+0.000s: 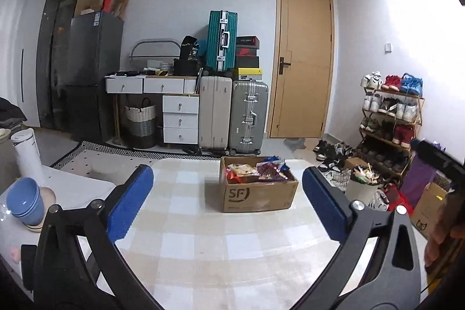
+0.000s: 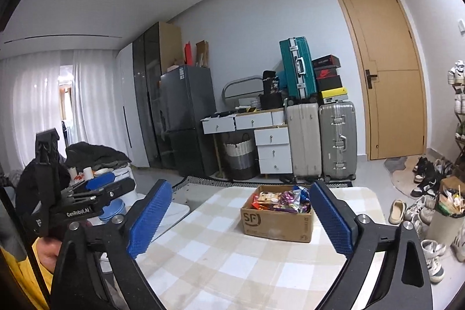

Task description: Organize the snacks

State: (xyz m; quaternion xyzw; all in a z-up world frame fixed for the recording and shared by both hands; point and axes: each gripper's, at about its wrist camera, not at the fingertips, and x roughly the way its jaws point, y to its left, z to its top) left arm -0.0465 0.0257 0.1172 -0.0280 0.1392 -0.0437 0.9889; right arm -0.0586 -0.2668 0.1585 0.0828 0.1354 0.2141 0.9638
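Observation:
An open cardboard box (image 1: 258, 193) marked SF stands at the far end of a table with a beige checked cloth (image 1: 203, 246). It is filled with colourful snack packets (image 1: 255, 170). My left gripper (image 1: 227, 169) is open over the near part of the table, well short of the box, with nothing between its blue pads. The right wrist view shows the same box (image 2: 276, 222) and snacks (image 2: 282, 198) ahead on the cloth (image 2: 232, 257). My right gripper (image 2: 240, 184) is also open and empty. The left gripper's black body (image 2: 72, 208) shows at the left, held by a hand.
A white side table with stacked blue bowls (image 1: 24, 201) and a white flask (image 1: 27, 156) adjoins the left. Suitcases (image 1: 247, 115), white drawers (image 1: 180, 118) and a door stand beyond. A shoe rack (image 1: 389, 118), loose shoes and a full white bin (image 1: 363, 188) crowd the right.

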